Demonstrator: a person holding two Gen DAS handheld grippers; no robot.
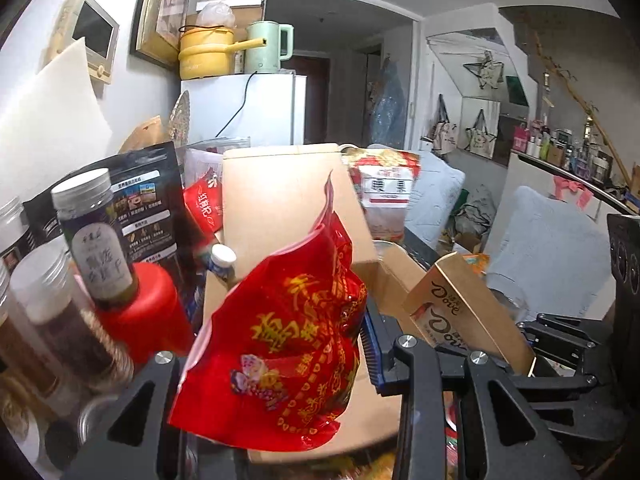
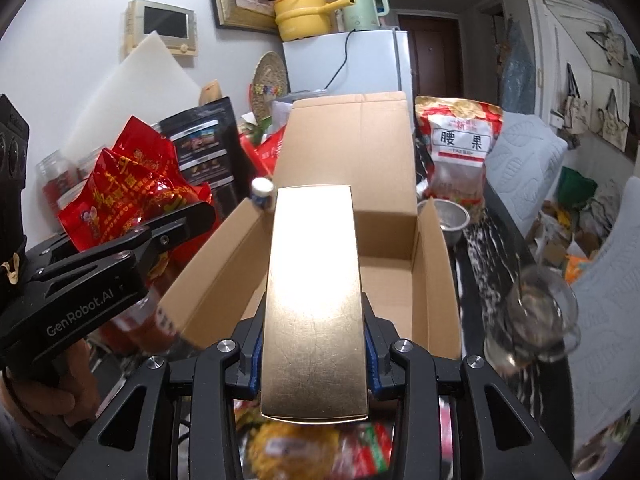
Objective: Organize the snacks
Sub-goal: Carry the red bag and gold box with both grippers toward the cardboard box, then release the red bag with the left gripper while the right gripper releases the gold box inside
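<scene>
My left gripper (image 1: pixel 280 360) is shut on a red snack bag with gold print (image 1: pixel 280 344) and holds it up left of the open cardboard box (image 1: pixel 280 196). The bag also shows in the right wrist view (image 2: pixel 124 196), with the left gripper (image 2: pixel 180 220) on it. My right gripper (image 2: pixel 314 356) is shut on a gold Dove chocolate box (image 2: pixel 314 292) and holds it over the near edge of the cardboard box (image 2: pixel 384 240). The Dove box also shows in the left wrist view (image 1: pixel 460 308). The cardboard box's floor looks bare.
Jars (image 1: pixel 92 232) and a black pouch (image 1: pixel 148 200) stand left of the box. A cashew bag (image 2: pixel 460 152) and a metal bowl (image 2: pixel 452 216) are at its right, with a glass cup (image 2: pixel 532 316) nearer. More snack packets (image 2: pixel 320 452) lie below my grippers. A fridge (image 2: pixel 360 64) stands behind.
</scene>
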